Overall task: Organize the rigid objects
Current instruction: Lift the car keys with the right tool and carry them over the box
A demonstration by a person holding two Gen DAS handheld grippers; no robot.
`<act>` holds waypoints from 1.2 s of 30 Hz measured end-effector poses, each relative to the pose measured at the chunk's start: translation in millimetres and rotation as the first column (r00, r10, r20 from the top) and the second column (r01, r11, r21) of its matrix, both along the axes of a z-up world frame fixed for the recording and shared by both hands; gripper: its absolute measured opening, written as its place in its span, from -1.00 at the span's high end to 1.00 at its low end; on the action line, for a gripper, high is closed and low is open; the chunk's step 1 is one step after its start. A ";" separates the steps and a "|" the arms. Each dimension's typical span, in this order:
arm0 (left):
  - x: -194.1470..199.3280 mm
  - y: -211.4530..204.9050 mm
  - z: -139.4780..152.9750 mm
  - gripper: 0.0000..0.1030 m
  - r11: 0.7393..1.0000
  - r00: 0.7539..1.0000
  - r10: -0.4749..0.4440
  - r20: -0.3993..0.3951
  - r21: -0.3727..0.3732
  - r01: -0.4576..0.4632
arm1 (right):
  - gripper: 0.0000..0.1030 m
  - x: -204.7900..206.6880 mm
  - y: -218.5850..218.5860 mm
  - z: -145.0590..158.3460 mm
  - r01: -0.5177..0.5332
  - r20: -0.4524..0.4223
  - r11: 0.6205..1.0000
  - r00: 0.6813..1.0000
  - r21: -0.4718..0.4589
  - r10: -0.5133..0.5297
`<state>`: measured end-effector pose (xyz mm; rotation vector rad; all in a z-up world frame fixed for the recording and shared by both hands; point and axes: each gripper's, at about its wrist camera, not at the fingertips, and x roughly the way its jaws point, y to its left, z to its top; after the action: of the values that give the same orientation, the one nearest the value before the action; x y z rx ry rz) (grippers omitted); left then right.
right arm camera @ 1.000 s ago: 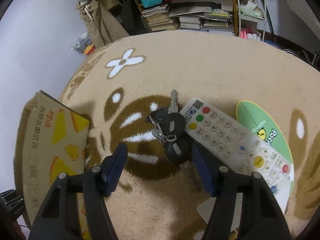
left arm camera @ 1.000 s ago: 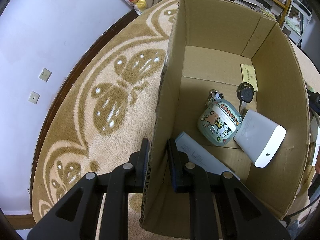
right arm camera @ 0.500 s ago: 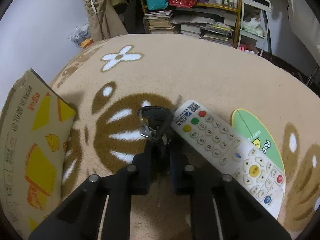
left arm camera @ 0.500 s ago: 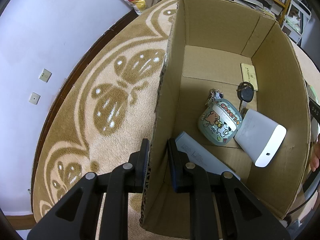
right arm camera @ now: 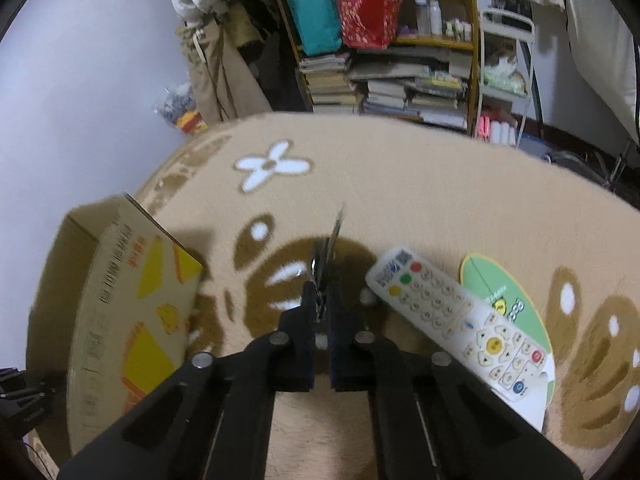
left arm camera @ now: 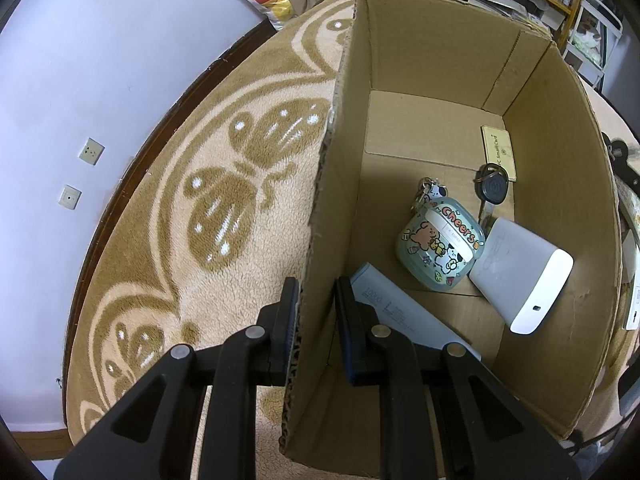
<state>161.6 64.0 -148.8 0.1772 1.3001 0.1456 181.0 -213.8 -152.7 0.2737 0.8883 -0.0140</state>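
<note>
While the left gripper [left arm camera: 316, 320] pinches the near left wall of the cardboard box [left arm camera: 432, 56], one finger outside over the carpet [left arm camera: 240, 200] and one inside, its jaws are nearly closed on the cardboard edge. Just ahead of the inner finger lies a grey power bank [left arm camera: 400, 312]; further ahead and to the right sit a cartoon earbud case [left arm camera: 440, 248], a white device [left arm camera: 520, 280], a black-headed key [left arm camera: 494, 190] and a yellow card [left arm camera: 498, 152].

On the right side, the right gripper [right arm camera: 320, 312] has its jaws fully closed on a bunch of keys [right arm camera: 326, 256], which sticks up edge-on from between the fingers, one silver blade pointing away. Left of this gripper stands the box [right arm camera: 120, 300]; just to its right, on the carpet, a white remote control [right arm camera: 452, 312] rests partly over a green disc [right arm camera: 516, 308].
</note>
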 end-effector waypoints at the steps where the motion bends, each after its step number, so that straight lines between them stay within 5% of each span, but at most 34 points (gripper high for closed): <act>1: 0.1 0.1 0.0 0.66 1.000 1.000 0.000 0.000 0.000 0.000 | 0.94 0.1 0.4 1.9 -0.005 0.003 1.000 1.000 0.009 0.005; 13: 0.0 0.2 0.3 0.66 1.000 1.000 0.000 0.000 -0.001 0.000 | 0.94 -0.5 -0.4 5.0 0.002 0.014 0.999 1.000 0.042 -0.003; 20: -0.3 0.0 1.2 0.66 1.000 1.000 0.002 0.000 -0.003 -0.002 | 0.94 -12.7 8.3 46.5 -0.007 0.134 0.997 0.991 0.071 -0.002; 36: 0.1 0.4 1.2 0.66 1.000 1.000 0.002 0.000 -0.003 -0.002 | 0.94 -65.3 66.9 152.6 -0.220 0.457 0.963 0.880 0.154 0.128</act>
<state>161.7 64.3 -147.6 0.1739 1.3006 0.1451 115.8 -146.9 -0.1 0.3679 0.4524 0.3003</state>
